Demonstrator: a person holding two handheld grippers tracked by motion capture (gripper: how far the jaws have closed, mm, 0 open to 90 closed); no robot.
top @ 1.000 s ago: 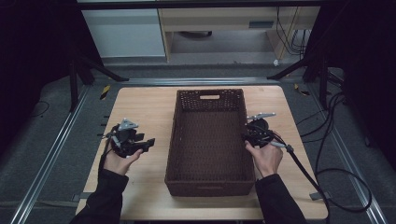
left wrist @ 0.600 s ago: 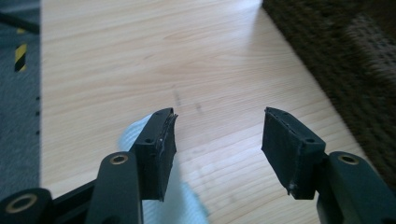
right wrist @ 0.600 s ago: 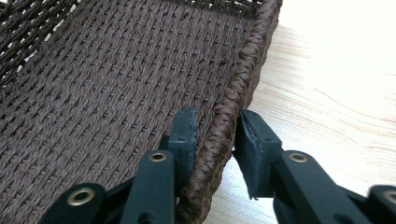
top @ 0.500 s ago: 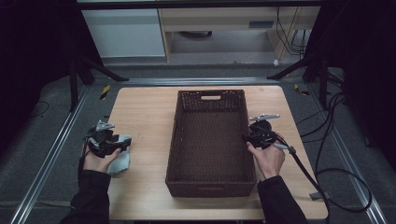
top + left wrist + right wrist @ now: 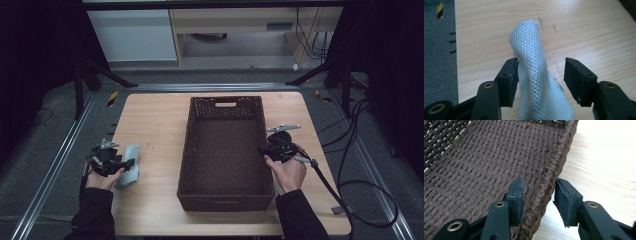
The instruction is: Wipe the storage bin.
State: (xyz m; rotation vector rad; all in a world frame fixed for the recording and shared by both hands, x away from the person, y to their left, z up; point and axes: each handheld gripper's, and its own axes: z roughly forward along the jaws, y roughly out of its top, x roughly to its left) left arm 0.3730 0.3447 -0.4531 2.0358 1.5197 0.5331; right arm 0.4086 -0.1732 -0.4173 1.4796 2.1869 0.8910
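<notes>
L gripper jaws apart – pale cloth between, unclamped; R gripper just opening astride basket rim.

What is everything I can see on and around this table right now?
basket: one, dark brown wicker, middle of the table, nothing inside.
cloth: one, pale blue with a diamond weave, near the table's left edge, bunched up.
table: one, light wood, under the basket and cloth.
cabinets: white and light wood, on the floor behind the table.
cables: black, on the grey floor at the right.
left gripper: one, black, open, the cloth standing between its jaws and touching one.
right gripper: one, black, its jaws astride the basket's right rim, just been opening, apart from it.
hands: two, in black sleeves, each holding a gripper.
</notes>
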